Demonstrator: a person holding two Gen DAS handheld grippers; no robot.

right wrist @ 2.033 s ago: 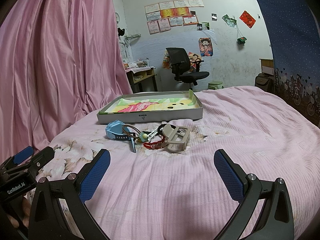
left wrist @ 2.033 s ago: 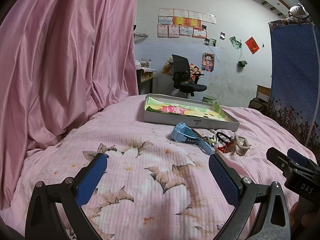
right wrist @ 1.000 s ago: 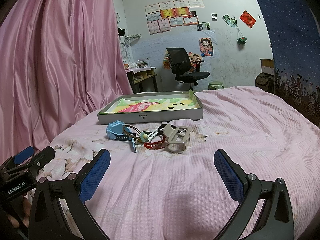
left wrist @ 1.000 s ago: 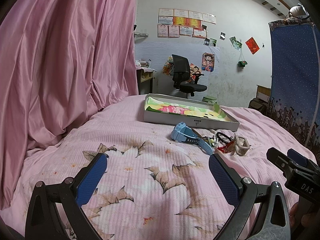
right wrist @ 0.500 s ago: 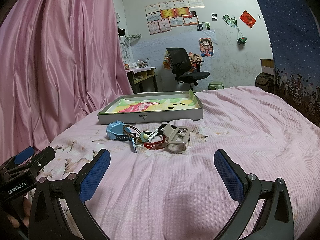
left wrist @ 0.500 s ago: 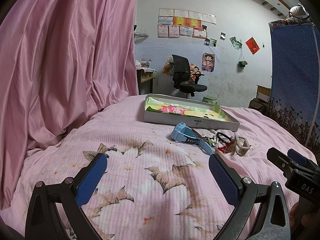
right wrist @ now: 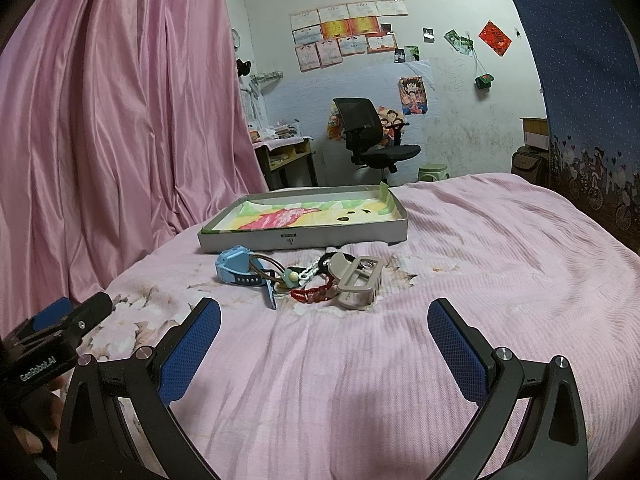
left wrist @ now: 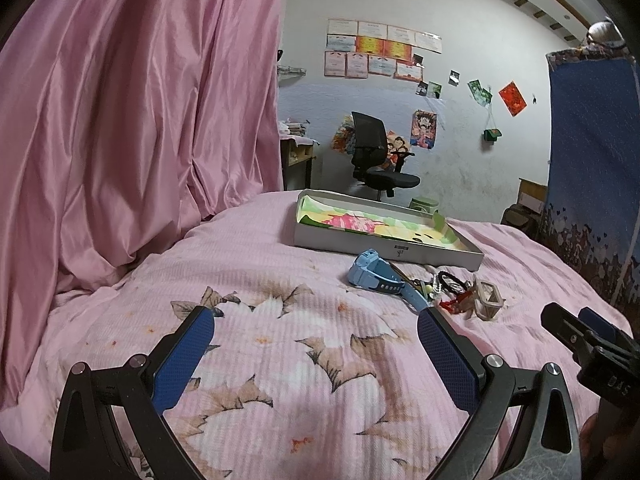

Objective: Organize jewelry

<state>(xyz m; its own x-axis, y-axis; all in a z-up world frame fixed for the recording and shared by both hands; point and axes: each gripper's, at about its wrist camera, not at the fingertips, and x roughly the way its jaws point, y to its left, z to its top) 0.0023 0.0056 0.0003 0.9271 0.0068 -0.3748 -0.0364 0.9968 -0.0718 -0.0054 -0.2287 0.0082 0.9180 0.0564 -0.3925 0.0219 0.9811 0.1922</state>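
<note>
Left gripper (left wrist: 314,322): jaws spread wide, nothing between them, above the pink floral bedspread (left wrist: 256,280). Jewelry heap lies mid-bed, just in front of the shallow grey tray (right wrist: 304,236). Left to right in the heap: blue watch (right wrist: 234,266), white bead chain (right wrist: 310,272), red bracelet (right wrist: 310,294), beige hair claw (right wrist: 358,282), all touching or overlapping. Right gripper (right wrist: 324,318): jaws likewise wide apart, empty, short of the heap.
</note>
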